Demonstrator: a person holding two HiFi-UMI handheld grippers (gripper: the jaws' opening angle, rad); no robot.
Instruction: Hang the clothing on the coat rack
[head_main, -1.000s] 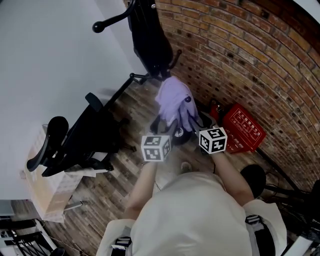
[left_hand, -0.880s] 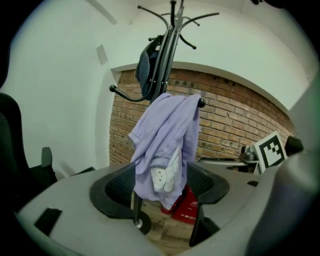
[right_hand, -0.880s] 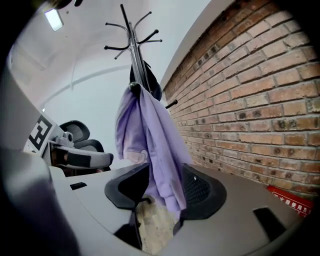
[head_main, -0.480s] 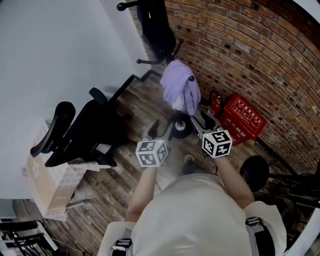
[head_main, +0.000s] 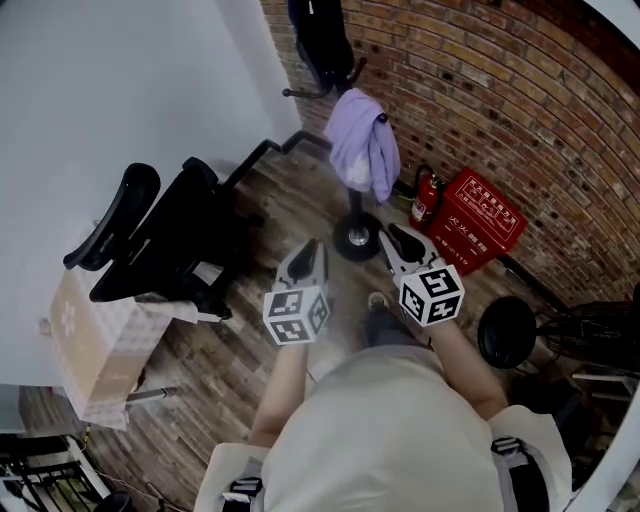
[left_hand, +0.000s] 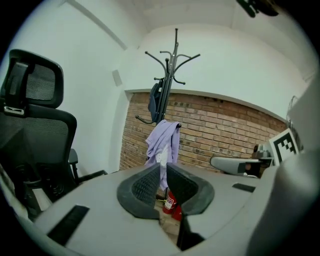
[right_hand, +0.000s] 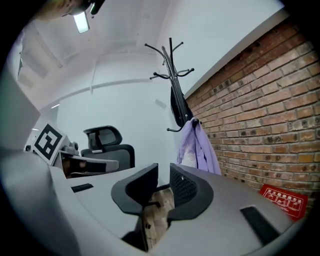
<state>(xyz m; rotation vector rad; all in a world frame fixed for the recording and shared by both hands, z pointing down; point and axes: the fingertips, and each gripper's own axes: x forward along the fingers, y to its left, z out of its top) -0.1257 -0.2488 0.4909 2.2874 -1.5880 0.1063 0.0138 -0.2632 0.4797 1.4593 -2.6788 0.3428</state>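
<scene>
A pale purple garment (head_main: 365, 150) hangs from a low hook of the black coat rack (head_main: 356, 232) by the brick wall; it also shows as the purple garment (left_hand: 162, 142) in the left gripper view and the purple garment (right_hand: 197, 145) in the right gripper view. A dark item (head_main: 320, 40) hangs higher on the rack. My left gripper (head_main: 308, 252) and right gripper (head_main: 392, 240) are held side by side, well short of the rack. Both have just been closing with nothing between the jaws. The left gripper (left_hand: 163, 172) keeps a narrow slit; the right gripper (right_hand: 164, 175) shows a wider gap.
A black office chair (head_main: 170, 250) stands at the left next to a cardboard box (head_main: 95, 350). A red box (head_main: 480, 225) and a fire extinguisher (head_main: 425, 210) sit against the brick wall (head_main: 500, 100). A round black object (head_main: 507, 333) lies at the right.
Both grippers have drawn back from the purple garment, which stays hanging on the rack. The rack now lies farther away in the head view. Both pairs of jaws have narrowed.
</scene>
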